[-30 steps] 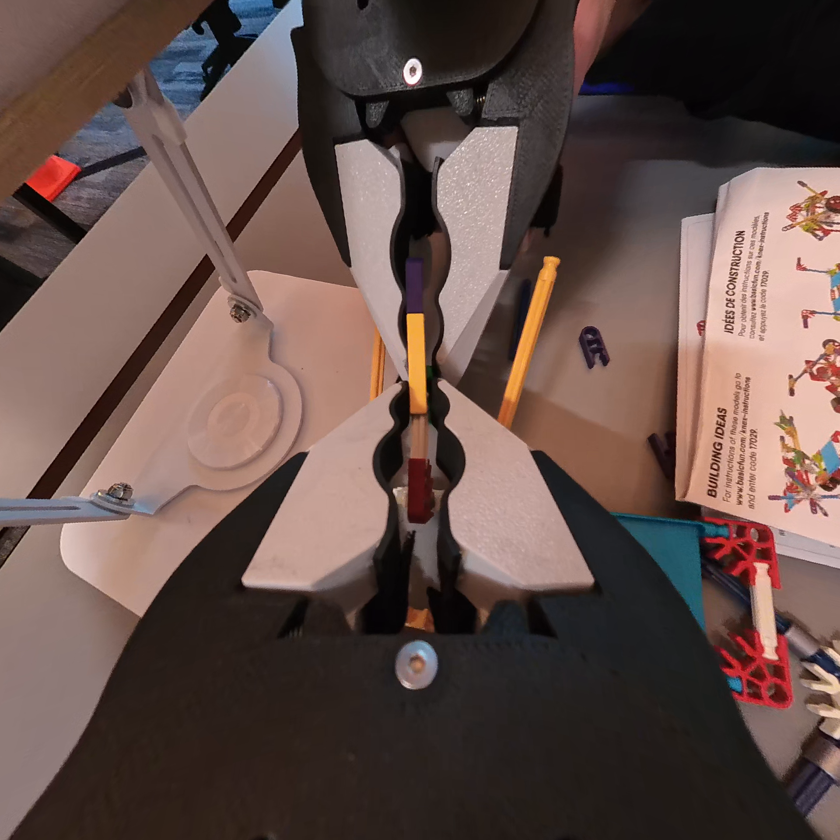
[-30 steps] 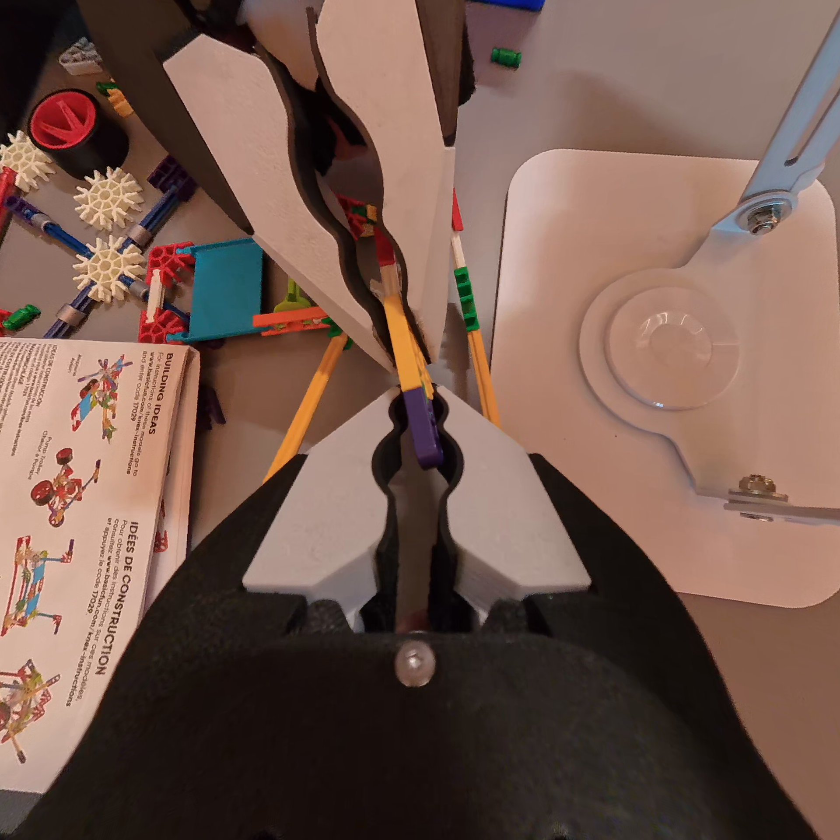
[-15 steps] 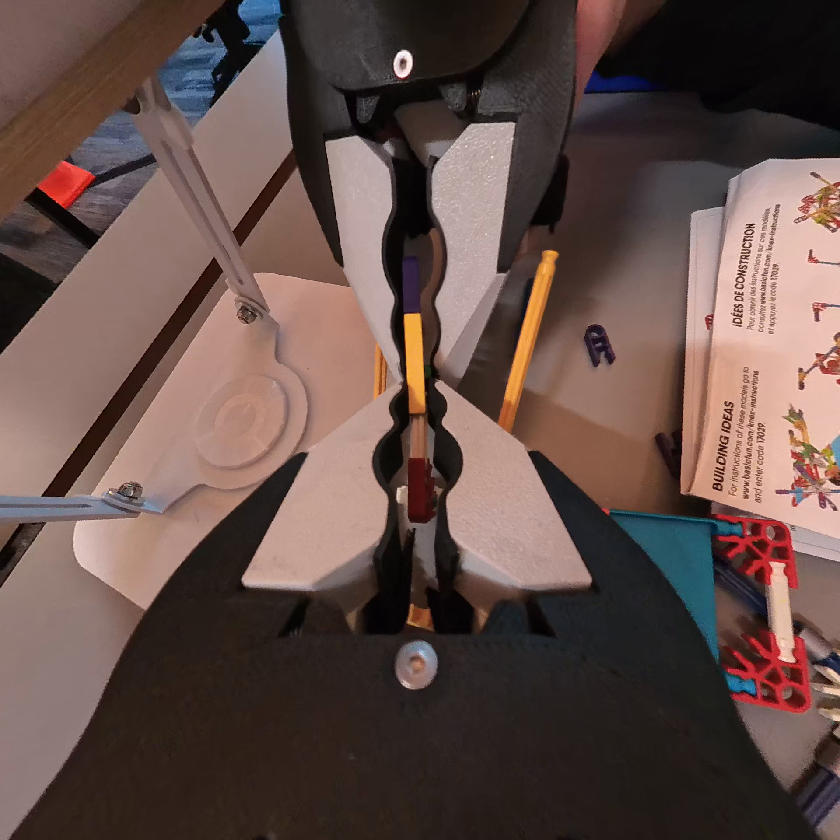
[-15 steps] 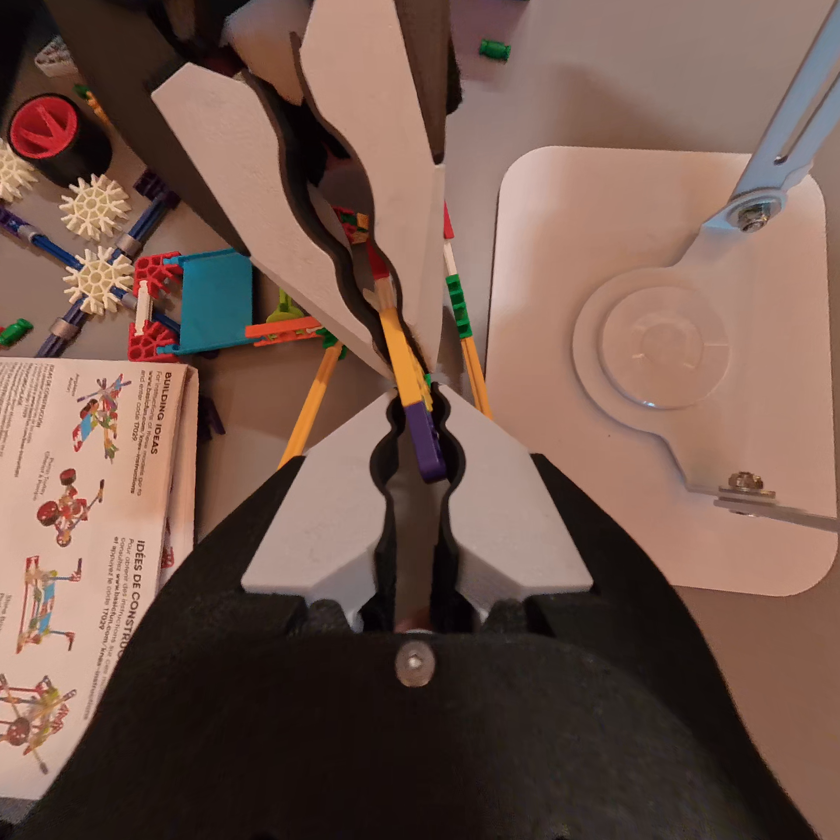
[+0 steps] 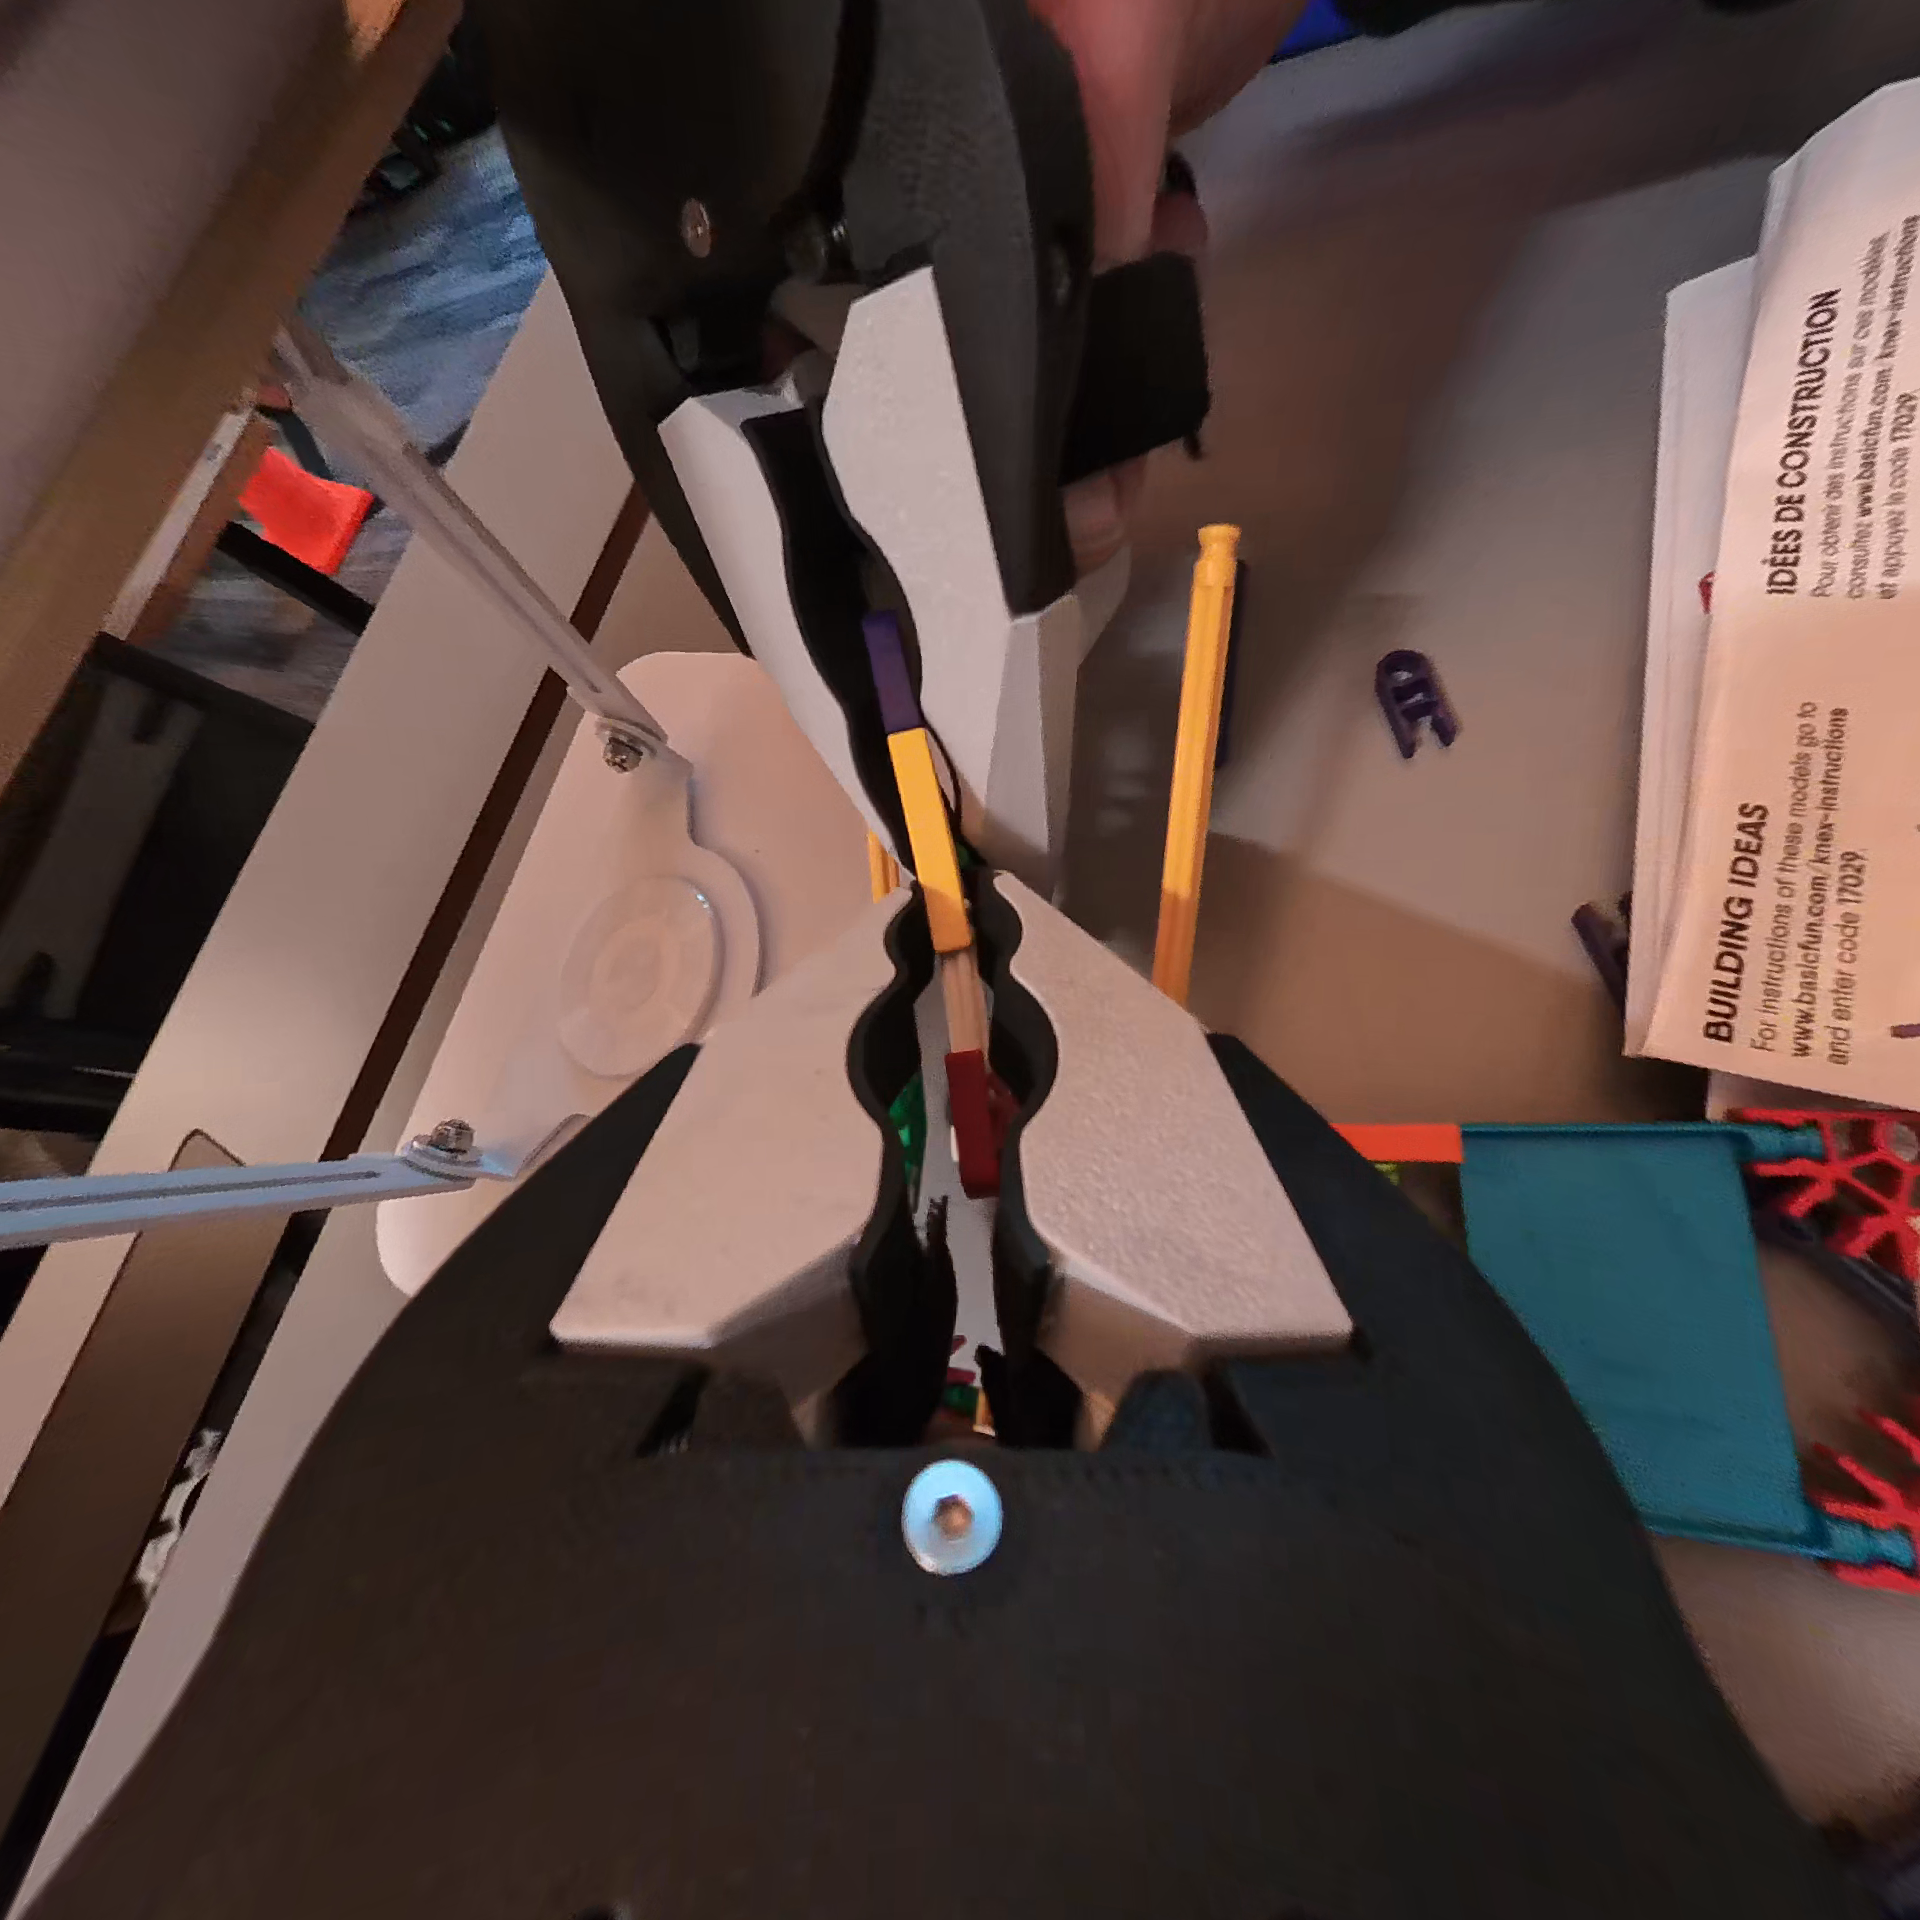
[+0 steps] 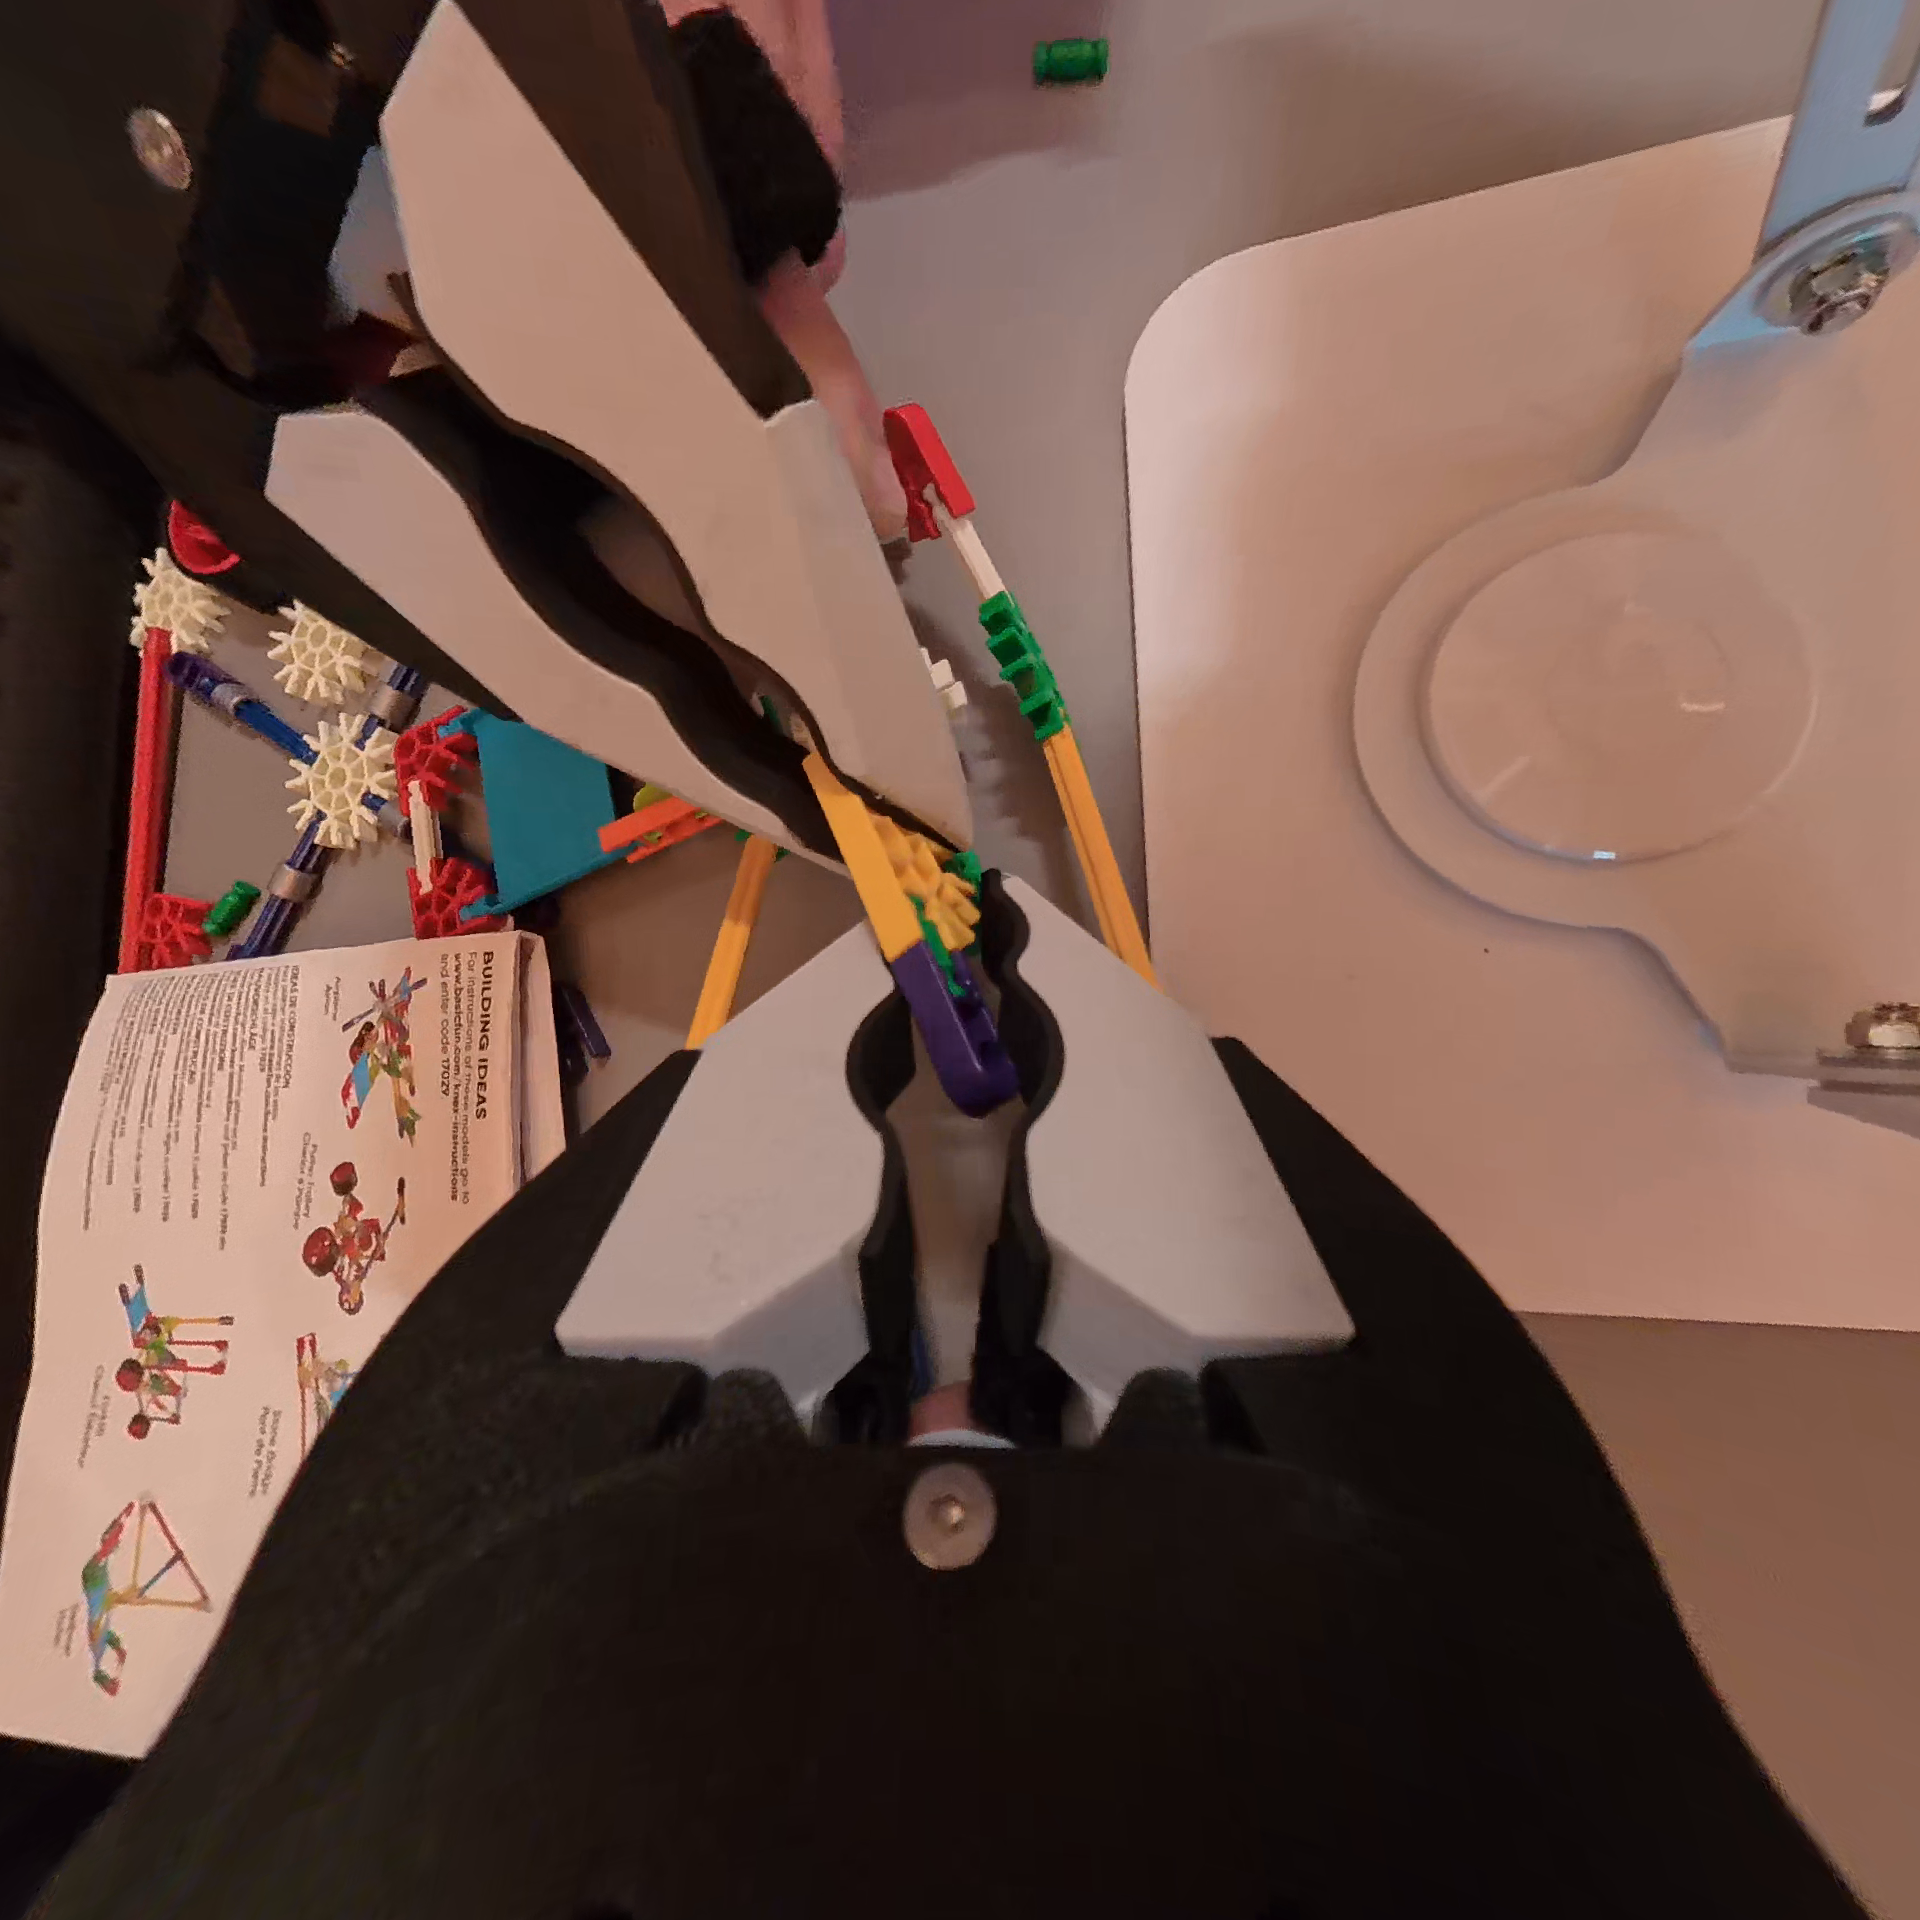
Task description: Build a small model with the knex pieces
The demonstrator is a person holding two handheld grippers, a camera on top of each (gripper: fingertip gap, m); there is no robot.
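Your left claw (image 5: pixel 951 914) is clenched on a small assembly of plastic building-toy pieces: a yellow connector (image 5: pixel 928 826) at its tips, a pale rod (image 5: pixel 964 1003) running back between the fingers, and a dark red clip (image 5: pixel 977 1127) deeper in the throat. Your right claw (image 6: pixel 961 935), coming from the opposite side, is clamped on the far end of the same assembly, where a purple connector (image 6: pixel 956 1029) sits against the yellow one. The two claws meet nearly tip to tip, so the yellow connector bridges the gap between them, held above the grey bench (image 5: pixel 1351 935).

Judging by its look, this piece is light, stiff and smooth. It should snap rather than bend, and it could twist in the pads if you grip only the thin rod. The flat faces of the connectors look the surer hold.

Your left claw points forward and slightly down; the right claw tilts steeply toward it, with fingers (image 5: pixel 1132 125) of the hand holding it visible behind it.

Beside the yellow connector lie two long yellow rods (image 5: pixel 1195 769), one ending in green clips (image 6: pixel 1023 665). Right of it in the left wrist view are a loose purple clip (image 5: pixel 1411 701), a printed instruction booklet (image 5: pixel 1787 623) and a teal panel (image 5: pixel 1621 1320) on red connectors. To its left is a white base plate (image 5: pixel 727 727) with metal brackets.
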